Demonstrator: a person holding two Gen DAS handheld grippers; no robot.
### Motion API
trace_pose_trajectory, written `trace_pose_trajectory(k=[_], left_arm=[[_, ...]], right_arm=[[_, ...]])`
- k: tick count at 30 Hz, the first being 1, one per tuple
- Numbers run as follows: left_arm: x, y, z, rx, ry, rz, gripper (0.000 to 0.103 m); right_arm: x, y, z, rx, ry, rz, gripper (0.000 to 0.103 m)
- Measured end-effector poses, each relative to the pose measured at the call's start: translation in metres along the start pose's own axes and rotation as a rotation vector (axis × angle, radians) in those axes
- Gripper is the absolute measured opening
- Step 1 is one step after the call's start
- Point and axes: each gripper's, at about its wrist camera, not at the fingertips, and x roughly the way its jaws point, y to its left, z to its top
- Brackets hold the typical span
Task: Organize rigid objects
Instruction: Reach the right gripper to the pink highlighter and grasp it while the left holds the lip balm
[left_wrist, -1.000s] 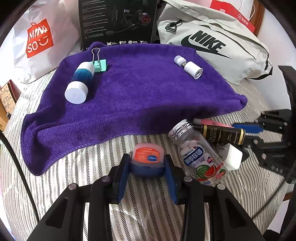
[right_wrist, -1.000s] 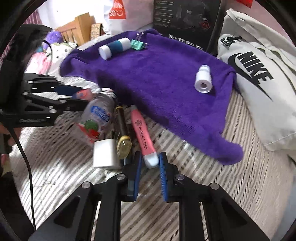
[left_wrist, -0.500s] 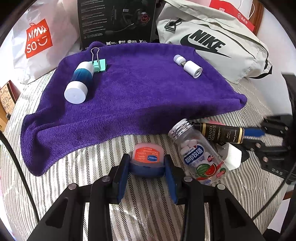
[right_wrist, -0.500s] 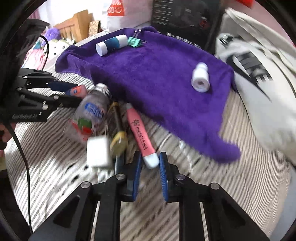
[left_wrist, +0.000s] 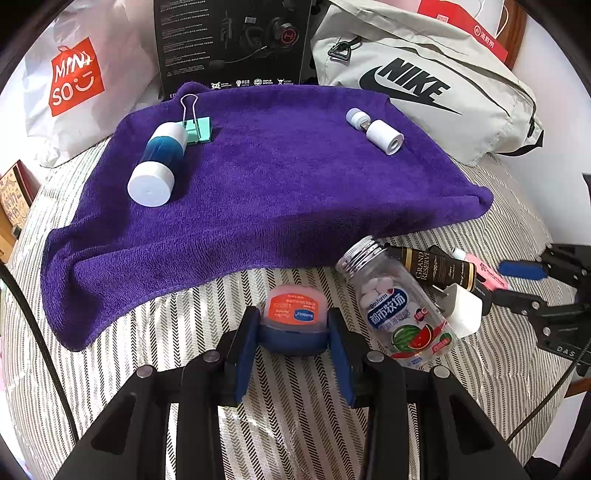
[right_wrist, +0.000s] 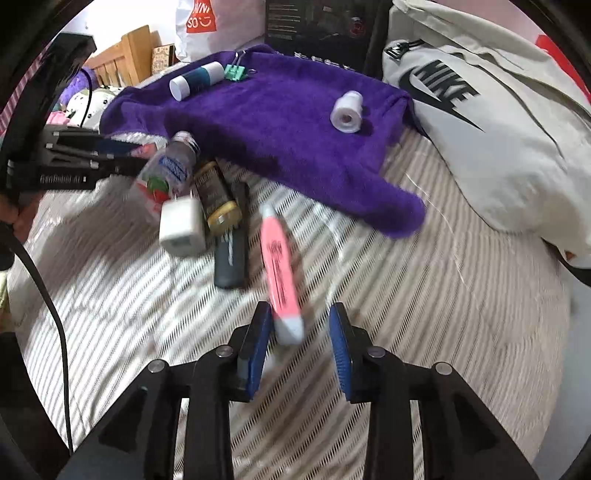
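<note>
The left gripper (left_wrist: 293, 334) is clamped on a small round jar with an orange and blue label (left_wrist: 293, 314), both blue pads pressed to its sides, over the grey-and-white herringbone-striped bed cover (left_wrist: 184, 332) just short of the near hem of the purple terry towel (left_wrist: 295, 192). The right gripper (right_wrist: 298, 341) has just been opening: its jaws now stand apart, and the pale cap end of the pink highlighter pen (right_wrist: 279, 269) lies between them, close against the left pad and clear of the right one. Left of the pen sits a tight cluster: a dark blue-grey tube (right_wrist: 231, 258), a black bottle with a gold cap (right_wrist: 216, 195) lettered "GRAND RESERVE", a white plug-in charger cube (right_wrist: 181, 225), and a clear plastic candy bottle with a watermelon label (left_wrist: 400, 314) printed in Chinese characters. The towel's middle is bare; along its far side lie a white-capped blue cylinder (left_wrist: 157, 166) touching a mint green binder clip (left_wrist: 197, 127), and a white two-part cap-like piece (left_wrist: 376, 131). Beyond the far hem stand a white "MINISO" bag (left_wrist: 74, 81), a black headset box (left_wrist: 232, 40) and a grey "NIKE" bag (left_wrist: 424, 81). Striped cover to the pen's right is unoccupied up to the bag.
</note>
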Motion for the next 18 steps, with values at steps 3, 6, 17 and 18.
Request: trace_pose_trajectory(k=[3, 6, 17, 18], left_arm=[[0.0, -0.001, 0.0, 0.001, 0.001, 0.002, 0.036], [0.0, -0.001, -0.001, 0.005, 0.001, 0.003, 0.035], [0.001, -0.011, -0.001, 0.048, -0.004, 0.068, 0.035], [0.001, -0.01, -0.001, 0.044, -0.004, 0.066, 0.035]], right_arm=[[0.006, 0.004, 0.011, -0.032, -0.009, -0.008, 0.031], [0.011, 0.005, 0.02, -0.031, -0.009, 0.038, 0.015], [0.008, 0.01, 0.014, 0.024, -0.035, -0.01, 0.016], [0.007, 0.01, 0.013, 0.038, -0.042, -0.009, 0.016]])
